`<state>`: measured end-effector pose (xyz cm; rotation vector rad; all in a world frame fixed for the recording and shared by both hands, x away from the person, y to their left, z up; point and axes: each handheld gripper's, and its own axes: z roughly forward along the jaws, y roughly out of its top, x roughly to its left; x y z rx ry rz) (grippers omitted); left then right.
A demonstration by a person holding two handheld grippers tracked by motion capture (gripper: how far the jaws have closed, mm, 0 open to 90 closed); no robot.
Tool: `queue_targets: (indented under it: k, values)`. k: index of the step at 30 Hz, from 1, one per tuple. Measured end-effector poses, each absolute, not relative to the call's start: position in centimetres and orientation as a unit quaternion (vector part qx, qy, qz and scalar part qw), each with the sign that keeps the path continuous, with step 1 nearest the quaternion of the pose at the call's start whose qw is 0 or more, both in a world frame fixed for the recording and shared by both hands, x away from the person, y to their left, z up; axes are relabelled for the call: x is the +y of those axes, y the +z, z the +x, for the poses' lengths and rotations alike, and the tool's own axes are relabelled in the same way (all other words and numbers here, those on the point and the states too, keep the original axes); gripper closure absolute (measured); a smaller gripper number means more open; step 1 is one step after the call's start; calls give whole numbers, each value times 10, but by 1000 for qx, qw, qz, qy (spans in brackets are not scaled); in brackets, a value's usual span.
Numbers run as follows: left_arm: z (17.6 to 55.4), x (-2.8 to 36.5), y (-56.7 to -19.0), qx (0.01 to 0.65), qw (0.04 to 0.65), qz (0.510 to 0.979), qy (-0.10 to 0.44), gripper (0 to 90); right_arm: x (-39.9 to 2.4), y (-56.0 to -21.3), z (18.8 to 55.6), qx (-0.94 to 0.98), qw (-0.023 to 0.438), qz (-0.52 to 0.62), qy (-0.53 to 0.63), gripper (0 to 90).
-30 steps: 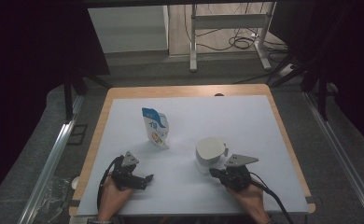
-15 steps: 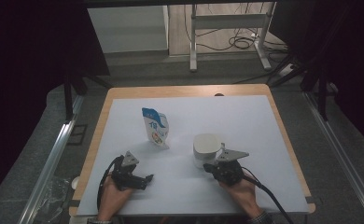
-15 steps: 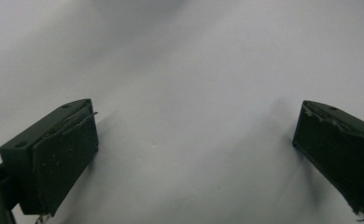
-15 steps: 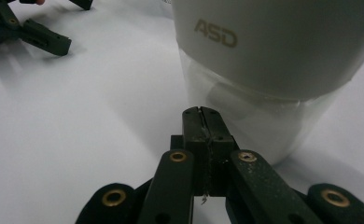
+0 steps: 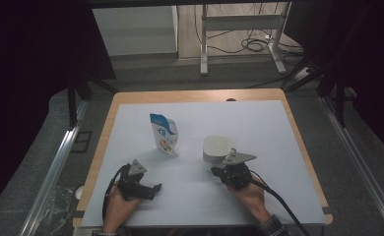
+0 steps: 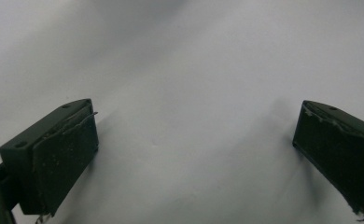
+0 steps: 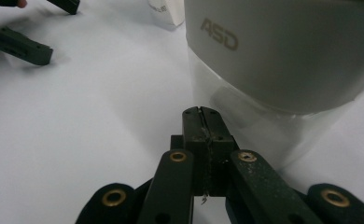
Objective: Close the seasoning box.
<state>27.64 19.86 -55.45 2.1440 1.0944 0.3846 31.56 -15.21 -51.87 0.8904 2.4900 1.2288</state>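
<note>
The right gripper (image 7: 202, 112), jaws pressed together on nothing, sits just beside the round white plastic container (image 7: 283, 51). The left gripper (image 6: 194, 154) rests wide open and empty on the white table sheet (image 5: 259, 123).

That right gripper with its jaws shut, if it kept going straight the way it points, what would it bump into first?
Most likely the white container marked ASD. The right gripper has its closed jaws aimed toward the container's lower left edge, so it might only graze it; depth is hard to judge. Beyond lies bare white table.
</note>
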Motion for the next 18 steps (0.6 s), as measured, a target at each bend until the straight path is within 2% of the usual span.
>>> queue_targets:
  k: [18]
  values:
    - [276, 199, -554, 422, 344, 826, 148, 0, -155, -518, 332, 844, 132, 320, 410, 894]
